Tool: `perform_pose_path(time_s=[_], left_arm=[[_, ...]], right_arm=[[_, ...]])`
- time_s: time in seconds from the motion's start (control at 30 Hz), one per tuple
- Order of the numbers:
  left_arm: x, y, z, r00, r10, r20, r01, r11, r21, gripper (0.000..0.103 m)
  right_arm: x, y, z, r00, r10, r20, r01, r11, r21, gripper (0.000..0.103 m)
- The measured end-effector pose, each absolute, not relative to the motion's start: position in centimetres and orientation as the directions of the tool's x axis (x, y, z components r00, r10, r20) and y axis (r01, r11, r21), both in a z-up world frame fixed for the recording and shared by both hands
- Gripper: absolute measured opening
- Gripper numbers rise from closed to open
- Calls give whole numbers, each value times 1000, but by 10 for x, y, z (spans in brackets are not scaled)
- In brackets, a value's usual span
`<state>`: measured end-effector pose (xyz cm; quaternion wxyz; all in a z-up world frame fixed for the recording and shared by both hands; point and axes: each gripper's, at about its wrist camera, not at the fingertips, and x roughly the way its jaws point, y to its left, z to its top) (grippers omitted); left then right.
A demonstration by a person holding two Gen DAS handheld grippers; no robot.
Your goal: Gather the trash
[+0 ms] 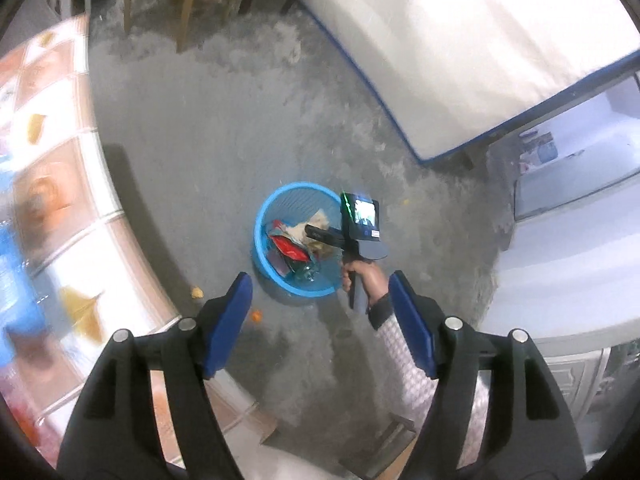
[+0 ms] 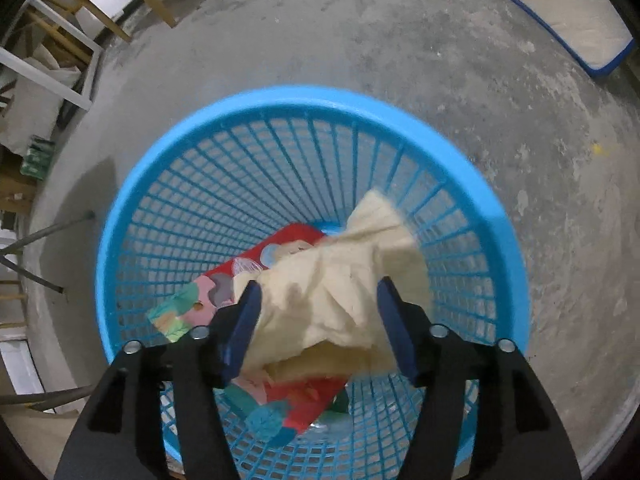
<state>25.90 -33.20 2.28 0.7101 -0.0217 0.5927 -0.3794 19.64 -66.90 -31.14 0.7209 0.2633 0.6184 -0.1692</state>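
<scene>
A blue mesh basket (image 2: 168,184) stands on the concrete floor; it also shows in the left wrist view (image 1: 262,216). Inside lie a red patterned wrapper (image 2: 256,256) and other scraps. My right gripper (image 2: 316,320) hangs over the basket with its jaws wide apart; a crumpled cream paper (image 2: 332,280) lies between and beyond the pads, and I cannot tell if they touch it. In the left wrist view the right gripper (image 1: 320,236) is above the basket. My left gripper (image 1: 320,316) is open and empty, high above the floor near the basket.
A tiled counter (image 1: 60,200) with yellow scraps runs on the left. Small orange bits (image 1: 256,316) lie on the floor beside the basket. A white mattress with blue edging (image 1: 460,52) is at the back right. Wooden chair legs (image 1: 184,12) stand at the back.
</scene>
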Motion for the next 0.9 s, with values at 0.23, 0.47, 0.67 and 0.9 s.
perform_pose_path(time_s=[0.23, 0.47, 0.67, 0.9], left_arm=[[231, -234, 63, 184, -604, -775, 485, 742, -463, 69], [212, -142, 90, 410, -578, -706, 405, 808, -427, 73], [184, -50, 100, 603, -465, -648, 284, 884, -371, 81], [155, 35, 86, 680, -371, -632, 158, 917, -367, 84]], right_arm=[[179, -684, -268, 303, 37, -952, 600, 769, 221, 63], [151, -688, -215, 412, -10, -911, 629, 727, 276, 63], [115, -641, -136, 565, 17, -825, 532, 757, 380, 64], [82, -554, -47, 663, 135, -736, 357, 807, 470, 73]])
